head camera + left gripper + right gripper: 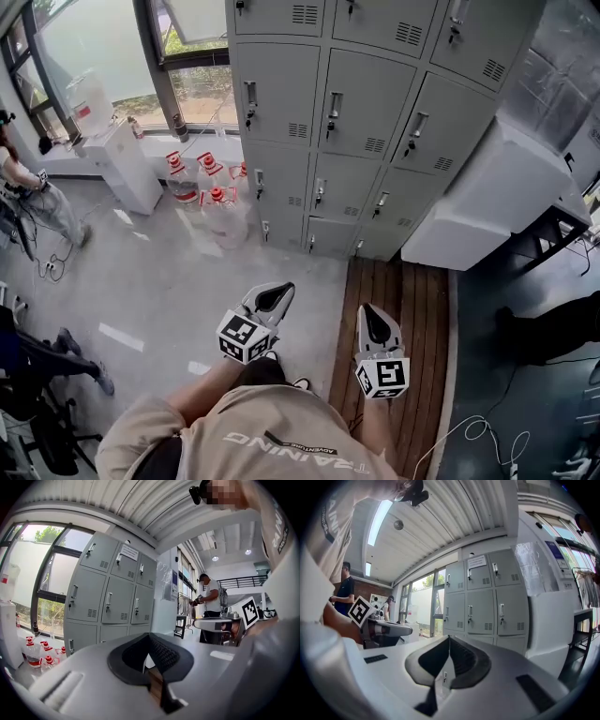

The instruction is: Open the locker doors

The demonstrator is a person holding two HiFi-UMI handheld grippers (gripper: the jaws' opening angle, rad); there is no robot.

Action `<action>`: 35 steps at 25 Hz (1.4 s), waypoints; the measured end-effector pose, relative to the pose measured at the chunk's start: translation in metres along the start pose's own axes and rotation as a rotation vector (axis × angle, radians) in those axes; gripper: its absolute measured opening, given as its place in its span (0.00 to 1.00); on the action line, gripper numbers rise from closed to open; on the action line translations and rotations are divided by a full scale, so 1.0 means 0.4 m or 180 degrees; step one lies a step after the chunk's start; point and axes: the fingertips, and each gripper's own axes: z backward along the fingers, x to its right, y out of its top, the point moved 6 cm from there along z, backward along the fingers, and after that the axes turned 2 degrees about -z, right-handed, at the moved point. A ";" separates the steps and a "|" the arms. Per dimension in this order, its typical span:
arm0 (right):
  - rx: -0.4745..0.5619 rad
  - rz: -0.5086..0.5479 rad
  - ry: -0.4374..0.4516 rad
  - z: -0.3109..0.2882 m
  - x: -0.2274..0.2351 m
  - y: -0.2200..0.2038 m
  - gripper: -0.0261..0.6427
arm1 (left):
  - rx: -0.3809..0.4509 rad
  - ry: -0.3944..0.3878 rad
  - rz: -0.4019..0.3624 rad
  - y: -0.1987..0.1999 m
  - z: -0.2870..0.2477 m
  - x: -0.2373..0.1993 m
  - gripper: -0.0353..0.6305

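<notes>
the left gripper point(272, 298) and the right gripper point(378, 323) are hovering side by side, each with its fingers pressed together on nothing. the grey lockers point(361, 122) are standing ahead, well apart from both, every door closed, with water bottles point(211, 192) sitting just beside them on the floor point(169, 291).

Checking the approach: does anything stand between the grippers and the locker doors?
Nothing visible: only floor and a wooden mat lie between left gripper, right gripper and the lockers; water bottles stand aside.
</notes>
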 end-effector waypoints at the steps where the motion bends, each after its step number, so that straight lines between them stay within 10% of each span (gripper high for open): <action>1: -0.0012 -0.0014 -0.0003 -0.009 0.005 -0.005 0.06 | -0.0014 -0.0011 0.0006 -0.002 -0.010 -0.006 0.06; 35: -0.0476 0.0202 -0.0480 -0.520 0.199 0.000 0.06 | -0.0133 -0.0559 0.0170 0.005 -0.425 -0.425 0.06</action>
